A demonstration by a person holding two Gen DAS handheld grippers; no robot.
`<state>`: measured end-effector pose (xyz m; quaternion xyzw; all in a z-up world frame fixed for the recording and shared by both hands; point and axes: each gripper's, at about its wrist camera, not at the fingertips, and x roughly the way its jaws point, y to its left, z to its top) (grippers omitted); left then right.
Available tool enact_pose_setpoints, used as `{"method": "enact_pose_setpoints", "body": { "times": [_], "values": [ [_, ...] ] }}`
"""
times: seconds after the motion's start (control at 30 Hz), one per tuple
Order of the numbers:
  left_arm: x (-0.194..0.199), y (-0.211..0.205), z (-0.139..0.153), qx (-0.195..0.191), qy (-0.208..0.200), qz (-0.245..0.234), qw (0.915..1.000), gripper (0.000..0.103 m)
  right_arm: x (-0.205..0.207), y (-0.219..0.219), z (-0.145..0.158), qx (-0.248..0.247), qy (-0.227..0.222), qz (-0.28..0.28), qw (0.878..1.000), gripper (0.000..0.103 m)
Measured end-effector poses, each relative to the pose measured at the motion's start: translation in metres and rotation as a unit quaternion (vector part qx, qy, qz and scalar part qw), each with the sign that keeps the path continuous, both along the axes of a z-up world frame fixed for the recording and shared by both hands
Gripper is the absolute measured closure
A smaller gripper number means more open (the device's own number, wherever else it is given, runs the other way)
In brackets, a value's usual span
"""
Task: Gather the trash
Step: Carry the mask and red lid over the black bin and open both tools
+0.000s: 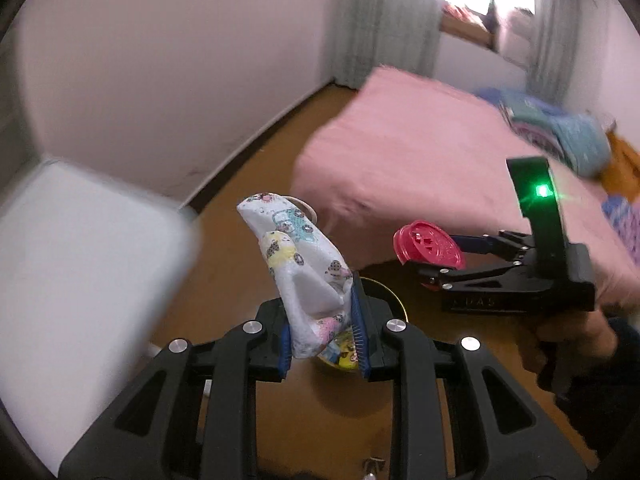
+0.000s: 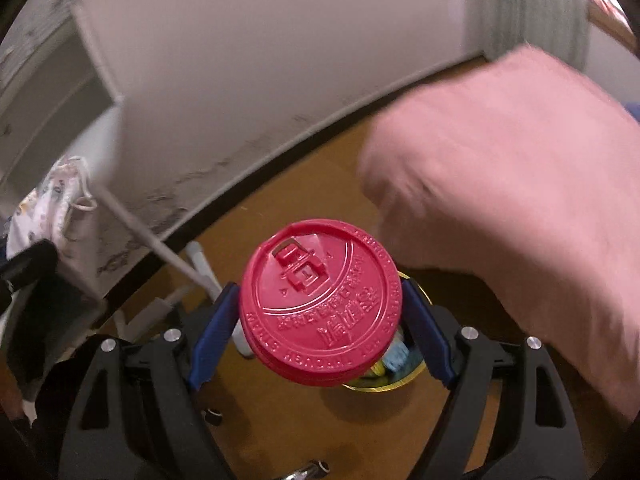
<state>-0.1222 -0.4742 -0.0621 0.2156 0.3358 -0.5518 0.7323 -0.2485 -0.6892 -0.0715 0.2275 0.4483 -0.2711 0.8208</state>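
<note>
My left gripper (image 1: 325, 334) is shut on a crumpled white face mask (image 1: 298, 264) printed with cartoon cars, held up above the floor. The mask also shows at the left edge of the right wrist view (image 2: 48, 204). My right gripper (image 2: 320, 328) is shut on a red plastic cup lid (image 2: 320, 304), gripped by its rim; the lid also shows in the left wrist view (image 1: 428, 245). Below both grippers a gold-rimmed trash bin (image 2: 412, 376) stands on the floor with several wrappers inside; its rim shows behind the mask (image 1: 394, 300).
A bed with a pink cover (image 1: 432, 148) fills the right side, with folded blue cloths (image 1: 560, 132) on it. A white cabinet (image 1: 80, 256) stands at the left by the wall. The floor (image 1: 248, 168) is brown wood. Curtains (image 1: 380, 20) hang by a bright window.
</note>
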Motion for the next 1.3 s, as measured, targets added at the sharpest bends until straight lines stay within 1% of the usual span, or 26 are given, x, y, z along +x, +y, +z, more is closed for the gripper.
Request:
{"method": "enact_pose_setpoints", "body": {
  "times": [0.03, 0.07, 0.1, 0.17, 0.27, 0.37, 0.4, 0.43, 0.5, 0.53, 0.63, 0.73, 0.8, 0.87, 0.97, 1.1, 1.2, 1.27, 1.3],
  "values": [
    [-0.008, -0.016, -0.015, 0.005, -0.005, -0.012, 0.9999, 0.079, -0.007, -0.007, -0.01, 0.003, 0.005, -0.008, 1.0, 0.024],
    [-0.012, -0.031, -0.032, 0.012, 0.003, -0.023, 0.9997, 0.079, -0.016, -0.015, -0.022, 0.007, 0.011, -0.017, 1.0, 0.024],
    [-0.012, -0.041, -0.044, 0.019, 0.007, -0.025, 0.9995, 0.079, -0.022, -0.024, -0.034, 0.018, 0.015, -0.024, 0.999, 0.026],
    [-0.013, -0.064, -0.076, 0.035, 0.024, -0.028, 0.9987, 0.079, -0.032, -0.038, -0.055, 0.035, 0.021, -0.037, 0.998, 0.026],
    [-0.005, -0.086, -0.117, 0.046, 0.048, -0.03, 0.9973, 0.079, -0.039, -0.053, -0.083, 0.053, 0.026, -0.049, 0.997, 0.026],
    [0.0, -0.104, -0.162, 0.076, 0.086, -0.015, 0.9933, 0.079, -0.039, -0.065, -0.109, 0.065, 0.038, -0.051, 0.996, 0.026],
    [0.003, -0.108, -0.171, 0.082, 0.096, -0.014, 0.9919, 0.079, -0.038, -0.067, -0.117, 0.069, 0.04, -0.049, 0.996, 0.026],
    [0.003, -0.114, -0.182, 0.088, 0.097, -0.012, 0.9913, 0.079, -0.036, -0.067, -0.123, 0.073, 0.043, -0.048, 0.995, 0.026],
    [0.003, -0.126, -0.202, 0.106, 0.088, -0.013, 0.9904, 0.079, -0.037, -0.069, -0.135, 0.085, 0.048, -0.048, 0.994, 0.026],
    [0.006, -0.131, -0.207, 0.112, 0.093, -0.014, 0.9893, 0.079, -0.036, -0.072, -0.144, 0.093, 0.051, -0.047, 0.993, 0.026],
    [0.009, -0.132, -0.229, 0.125, 0.108, -0.013, 0.9861, 0.079, -0.033, -0.076, -0.158, 0.108, 0.06, -0.044, 0.991, 0.026],
    [0.014, -0.133, -0.242, 0.136, 0.126, -0.008, 0.9826, 0.079, -0.029, -0.078, -0.169, 0.117, 0.065, -0.041, 0.99, 0.026],
    [0.018, -0.136, -0.253, 0.142, 0.129, -0.004, 0.9813, 0.079, -0.027, -0.081, -0.176, 0.123, 0.066, -0.042, 0.989, 0.026],
    [0.014, -0.138, -0.26, 0.148, 0.123, -0.005, 0.9813, 0.079, -0.024, -0.083, -0.18, 0.128, 0.067, -0.042, 0.989, 0.026],
    [0.009, -0.139, -0.264, 0.154, 0.116, -0.013, 0.9812, 0.079, -0.021, -0.084, -0.183, 0.132, 0.066, -0.044, 0.988, 0.026],
    [0.008, -0.137, -0.263, 0.152, 0.118, -0.014, 0.9811, 0.079, -0.017, -0.086, -0.184, 0.134, 0.065, -0.045, 0.988, 0.026],
    [0.01, -0.136, -0.263, 0.152, 0.125, -0.01, 0.9804, 0.079, -0.017, -0.087, -0.186, 0.145, 0.06, -0.046, 0.987, 0.026],
    [0.011, -0.135, -0.263, 0.153, 0.128, -0.007, 0.98, 0.079, -0.016, -0.09, -0.186, 0.15, 0.056, -0.048, 0.986, 0.024],
    [0.011, -0.135, -0.263, 0.153, 0.128, -0.006, 0.9798, 0.079, -0.016, -0.09, -0.185, 0.151, 0.054, -0.05, 0.986, 0.02]
  ]
}}
